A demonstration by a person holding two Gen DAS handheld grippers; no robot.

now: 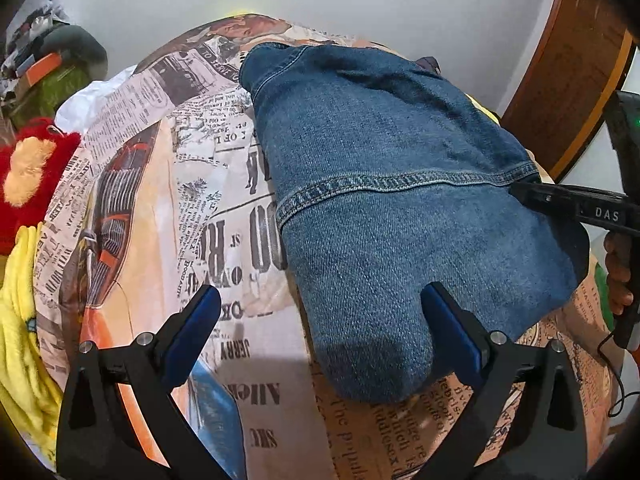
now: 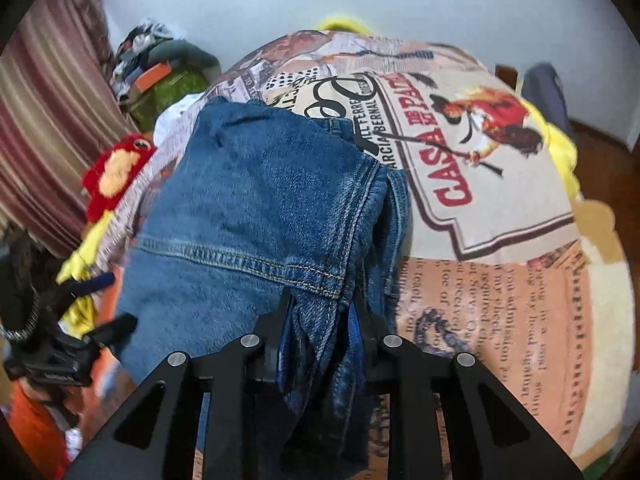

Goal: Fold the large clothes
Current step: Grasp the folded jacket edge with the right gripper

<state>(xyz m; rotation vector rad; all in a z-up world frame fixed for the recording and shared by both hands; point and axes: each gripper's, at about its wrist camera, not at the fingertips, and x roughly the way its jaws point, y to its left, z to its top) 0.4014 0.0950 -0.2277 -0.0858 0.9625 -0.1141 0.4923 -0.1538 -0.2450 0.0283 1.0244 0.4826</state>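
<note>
A blue denim garment (image 1: 392, 184) lies folded on a newspaper-print bedsheet (image 1: 208, 208). My left gripper (image 1: 320, 312) is open just above the garment's near left corner, its blue-padded fingers (image 1: 192, 332) straddling the edge without holding anything. My right gripper (image 2: 324, 312) is shut on the denim garment (image 2: 248, 208), pinching bunched layers at its right edge by a stitched seam. The right gripper also shows in the left wrist view (image 1: 520, 192), clamped on the garment's right edge. The left gripper shows at the left edge of the right wrist view (image 2: 104, 308).
A red and tan plush toy (image 1: 28, 172) and yellow fabric (image 1: 20, 320) lie at the bed's left. A pile of bags and clutter (image 1: 52, 68) sits at the back left. A wooden headboard (image 1: 568, 80) curves at the right. A striped curtain (image 2: 48, 128) hangs left.
</note>
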